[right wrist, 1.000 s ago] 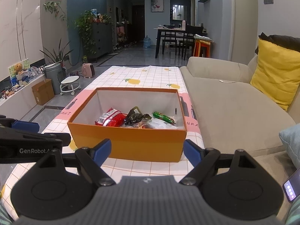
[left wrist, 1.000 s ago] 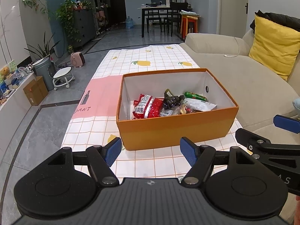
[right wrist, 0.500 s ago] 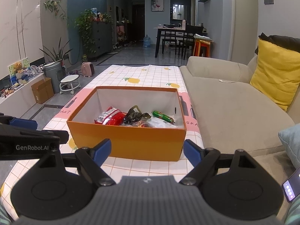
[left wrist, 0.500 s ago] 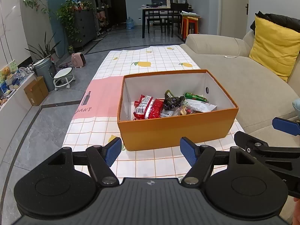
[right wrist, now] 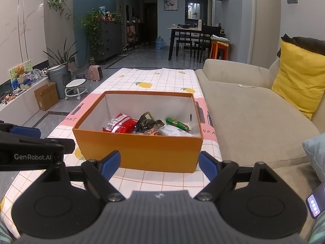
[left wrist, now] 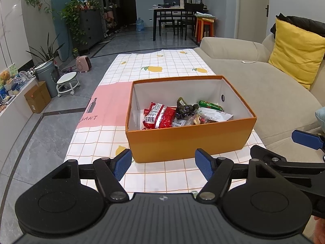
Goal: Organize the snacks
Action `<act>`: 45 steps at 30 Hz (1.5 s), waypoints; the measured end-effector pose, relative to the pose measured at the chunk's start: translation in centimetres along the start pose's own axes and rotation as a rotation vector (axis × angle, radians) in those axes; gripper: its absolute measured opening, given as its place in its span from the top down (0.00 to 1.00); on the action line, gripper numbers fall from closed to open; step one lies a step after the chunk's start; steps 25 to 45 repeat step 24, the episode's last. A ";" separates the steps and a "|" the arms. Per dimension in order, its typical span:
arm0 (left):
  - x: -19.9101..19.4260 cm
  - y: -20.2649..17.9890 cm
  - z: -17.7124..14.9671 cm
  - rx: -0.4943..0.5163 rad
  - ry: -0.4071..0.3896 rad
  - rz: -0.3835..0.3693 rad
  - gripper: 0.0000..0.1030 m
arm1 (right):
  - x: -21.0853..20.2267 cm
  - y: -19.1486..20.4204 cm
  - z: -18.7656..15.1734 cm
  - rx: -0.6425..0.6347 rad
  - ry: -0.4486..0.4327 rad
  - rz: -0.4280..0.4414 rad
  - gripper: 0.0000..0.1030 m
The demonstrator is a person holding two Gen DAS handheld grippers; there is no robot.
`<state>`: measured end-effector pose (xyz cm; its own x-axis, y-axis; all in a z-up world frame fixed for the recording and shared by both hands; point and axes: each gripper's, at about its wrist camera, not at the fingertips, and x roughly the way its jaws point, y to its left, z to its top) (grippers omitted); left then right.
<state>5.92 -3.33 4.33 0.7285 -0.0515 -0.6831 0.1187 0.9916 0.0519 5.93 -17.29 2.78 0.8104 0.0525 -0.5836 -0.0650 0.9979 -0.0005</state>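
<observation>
An orange box (left wrist: pixel 189 140) (right wrist: pixel 140 150) stands on the checked tablecloth (left wrist: pixel 97 140) (right wrist: pixel 158 79). Inside it lie a red snack bag (left wrist: pixel 160 117) (right wrist: pixel 124 125), a dark wrapped snack (left wrist: pixel 185 109) (right wrist: pixel 148 123), a green packet (left wrist: pixel 210 105) (right wrist: pixel 177 123) and a white packet (left wrist: pixel 216 114). My left gripper (left wrist: pixel 163 164) hovers open in front of the box's near wall, nothing between its blue pads. My right gripper (right wrist: pixel 158 163) is likewise open and empty, just short of the box. Each gripper shows at the edge of the other's view.
A beige sofa (left wrist: pixel 264 85) (right wrist: pixel 254 111) with a yellow cushion (left wrist: pixel 296 50) runs along the table's right side. A phone (right wrist: pixel 315 200) glows at the lower right. On the floor to the left are a cardboard box (left wrist: pixel 37 96), a wheeled stool (left wrist: pixel 67 83) and a grey bin (left wrist: pixel 45 71).
</observation>
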 end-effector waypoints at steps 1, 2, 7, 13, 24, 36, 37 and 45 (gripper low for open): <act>0.0 0.0 0.0 0.001 -0.001 0.000 0.19 | 0.0 0.0 0.0 0.001 0.000 0.000 0.21; 0.0 0.0 0.0 0.001 -0.002 0.000 0.19 | 0.0 0.0 0.0 0.001 0.000 0.001 0.21; -0.2 0.0 0.1 0.000 -0.011 -0.003 0.19 | 0.0 0.0 0.0 0.000 -0.002 0.001 0.21; -0.2 0.0 0.1 0.000 -0.011 -0.005 0.19 | 0.0 0.0 0.0 -0.002 0.000 0.001 0.21; -0.6 0.3 0.1 -0.018 -0.025 -0.022 0.19 | 0.2 0.0 -0.1 -0.005 0.009 0.001 0.21; -0.6 0.3 0.1 -0.018 -0.025 -0.022 0.19 | 0.2 0.0 -0.1 -0.005 0.009 0.001 0.21; -0.6 0.3 0.1 -0.018 -0.025 -0.022 0.19 | 0.2 0.0 -0.1 -0.005 0.009 0.001 0.21; -0.6 0.3 0.1 -0.018 -0.025 -0.022 0.19 | 0.2 0.0 -0.1 -0.005 0.009 0.001 0.21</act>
